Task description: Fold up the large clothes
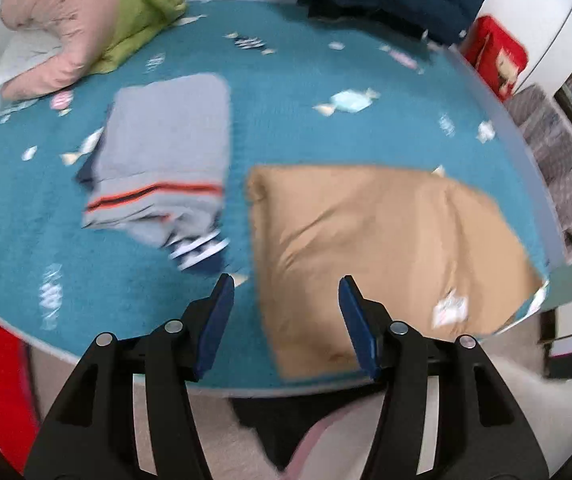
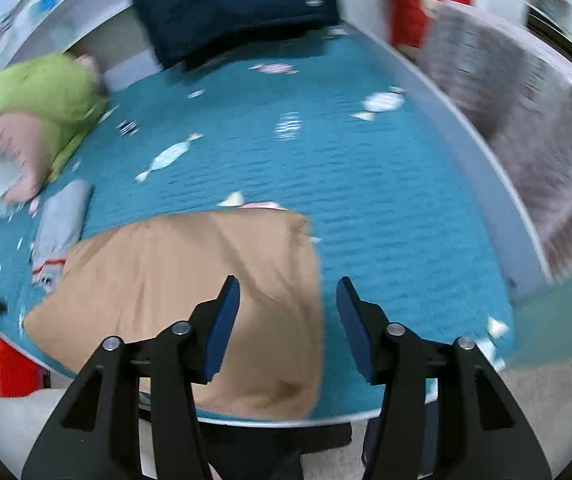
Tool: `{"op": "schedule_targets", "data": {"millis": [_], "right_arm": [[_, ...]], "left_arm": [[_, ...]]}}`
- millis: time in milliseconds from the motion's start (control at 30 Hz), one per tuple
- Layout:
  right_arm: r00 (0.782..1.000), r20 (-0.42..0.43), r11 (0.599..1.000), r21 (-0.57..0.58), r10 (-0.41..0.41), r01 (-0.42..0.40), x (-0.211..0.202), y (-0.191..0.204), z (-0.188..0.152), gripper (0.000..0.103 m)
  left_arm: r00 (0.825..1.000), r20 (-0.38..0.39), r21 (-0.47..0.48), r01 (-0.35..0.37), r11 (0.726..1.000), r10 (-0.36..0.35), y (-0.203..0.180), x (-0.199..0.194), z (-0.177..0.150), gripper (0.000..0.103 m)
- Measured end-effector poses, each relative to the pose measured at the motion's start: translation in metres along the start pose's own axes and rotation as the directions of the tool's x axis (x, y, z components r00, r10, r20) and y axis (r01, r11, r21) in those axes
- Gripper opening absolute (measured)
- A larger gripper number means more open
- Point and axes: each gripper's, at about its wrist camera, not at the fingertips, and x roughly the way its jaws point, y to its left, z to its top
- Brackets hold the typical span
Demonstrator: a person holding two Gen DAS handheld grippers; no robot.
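Teal bedding with a candy print covers the bed, and both views are blurred. Your tan garment lies folded into a rough rectangle at the near edge, with a folded grey garment with orange and navy stripes just beside it on the left. A green and pink pillow heap sits far left, a navy padded item at the far end, and a grey throw past the right edge.

Your left gripper hovers over the tan garment's near left edge, jaws apart and empty. Your right gripper hovers over its near right edge, jaws likewise apart with nothing between them.

Judgement: the tan fold looks near complete. If another fold is due, take both near corners squarely, pinch all layers, lift level and lay the edge flush. Keep clear of the grey stack.
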Motion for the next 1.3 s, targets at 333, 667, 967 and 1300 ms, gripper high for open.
{"op": "schedule_targets", "data": {"millis": [333, 667, 967, 1300], "right_arm": [[0.933, -0.355, 0.993, 0.114, 0.064, -0.025, 0.137, 0.007, -0.053, 0.016], [0.973, -0.231, 0.994, 0.102, -0.007, 0.031, 0.153, 0.005, -0.038, 0.015], [0.994, -0.106, 0.994, 0.111, 0.022, -0.010, 0.082, 0.019, 0.001, 0.020], [0.960, 0.011, 0.960, -0.031, 0.280, -0.280, 0.146, 0.125, 0.051, 0.017]], "left_arm": [[0.959, -0.283, -0.032, 0.009, 0.999, -0.017, -0.006, 0.146, -0.039, 0.050], [0.979, -0.203, -0.079, -0.050, 0.996, 0.033, 0.005, 0.159, -0.009, 0.045], [0.988, -0.156, -0.023, -0.008, 1.000, 0.004, -0.005, 0.100, 0.017, 0.045], [0.987, 0.016, -0.044, 0.162, 0.986, -0.162, -0.063, 0.146, 0.072, 0.045]]}}
